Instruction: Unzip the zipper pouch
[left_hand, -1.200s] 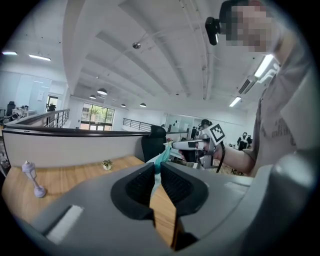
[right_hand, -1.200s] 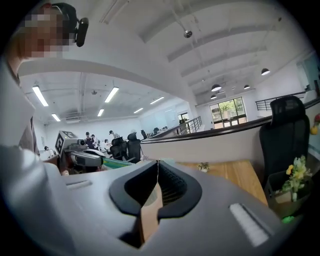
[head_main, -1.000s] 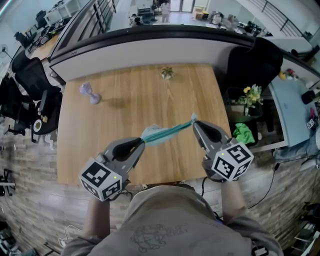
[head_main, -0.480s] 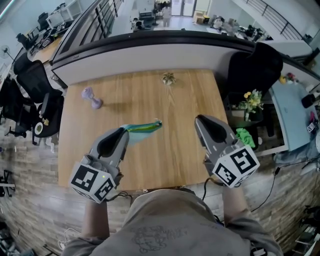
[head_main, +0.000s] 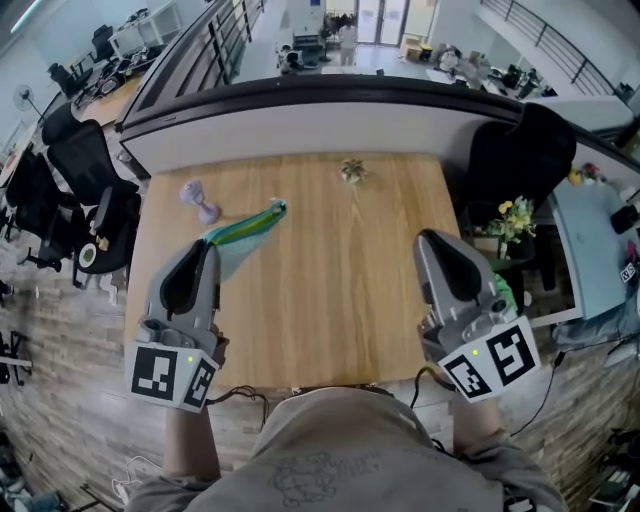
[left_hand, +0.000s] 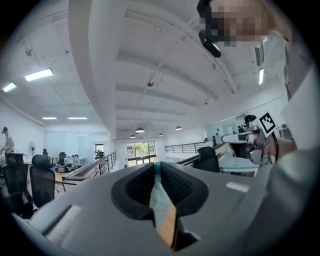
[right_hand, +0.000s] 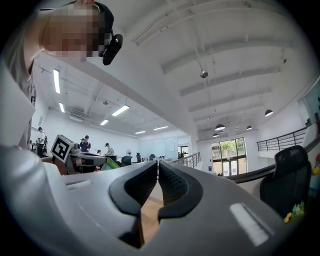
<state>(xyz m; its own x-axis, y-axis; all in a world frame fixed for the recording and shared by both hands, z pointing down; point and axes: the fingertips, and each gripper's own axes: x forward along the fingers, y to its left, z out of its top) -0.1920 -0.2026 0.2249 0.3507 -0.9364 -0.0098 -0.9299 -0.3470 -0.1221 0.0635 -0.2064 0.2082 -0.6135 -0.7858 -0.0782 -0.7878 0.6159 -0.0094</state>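
Left gripper (head_main: 207, 244) is clamped on the zipper pouch (head_main: 245, 226). Its own view shows a band of teal fabric pinched between the pads (left_hand: 175, 181), with the jaws drawn narrow around it. From the head view the pouch runs out from that gripper's tip as a slim teal strip with a yellow-green edge, slanting toward the far left part of the wooden table (head_main: 330, 290). It ends near a small purple dumbbell-shaped thing (head_main: 198, 199), apart from it. I see the pouch edge-on, so I can't make out whether the zip is open or closed.

Across from it, the right gripper (head_main: 428, 238) holds nothing. Its jaws are brought together, and only a sliver of table wood shows through the slit in its own view. It sits over the table's right side, well apart from the left one. Both grippers point away from me.

A small plant-like ornament (head_main: 352, 170) stands near the table's far edge. A black chair (head_main: 515, 150) stands beyond the right corner.
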